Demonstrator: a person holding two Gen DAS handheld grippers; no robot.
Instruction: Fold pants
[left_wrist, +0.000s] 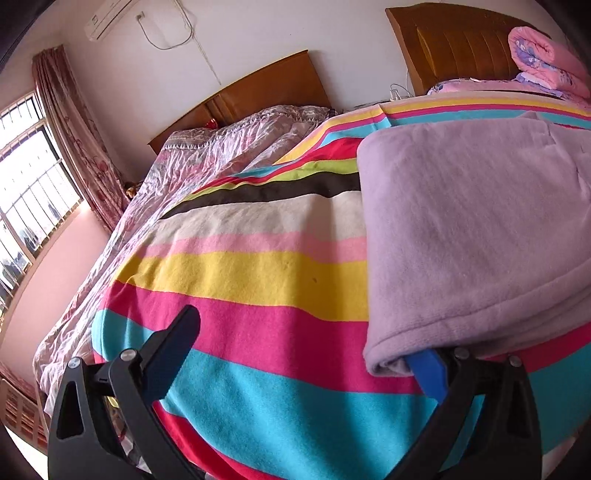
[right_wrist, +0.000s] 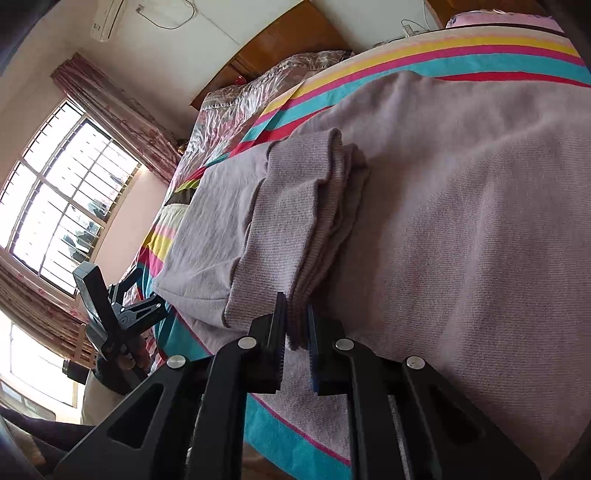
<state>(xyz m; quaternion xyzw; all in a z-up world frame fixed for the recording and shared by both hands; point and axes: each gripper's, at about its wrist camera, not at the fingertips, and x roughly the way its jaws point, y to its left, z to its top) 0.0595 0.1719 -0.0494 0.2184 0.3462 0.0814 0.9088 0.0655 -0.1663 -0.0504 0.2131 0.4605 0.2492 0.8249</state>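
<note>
Soft lilac knit pants (right_wrist: 461, 221) lie part-folded on a striped blanket (left_wrist: 258, 280) over the bed.

The pants look light, limp and a little clingy, so they should drape and sag wherever unsupported; the bunched ribbed cuffs (right_wrist: 317, 206) look like the firmest place to take hold. The right gripper (right_wrist: 295, 332) has its jaws pinched narrow on those cuff layers. The left gripper (left_wrist: 303, 354) has jaws spread wide, its blue finger (left_wrist: 428, 373) tucked at the folded corner (left_wrist: 384, 354), nothing clamped. A crinkled quilt (left_wrist: 229, 147), a rolled pink quilt (left_wrist: 543, 62) and the headboard (left_wrist: 266, 88) sit well apart, out of the way.
</note>
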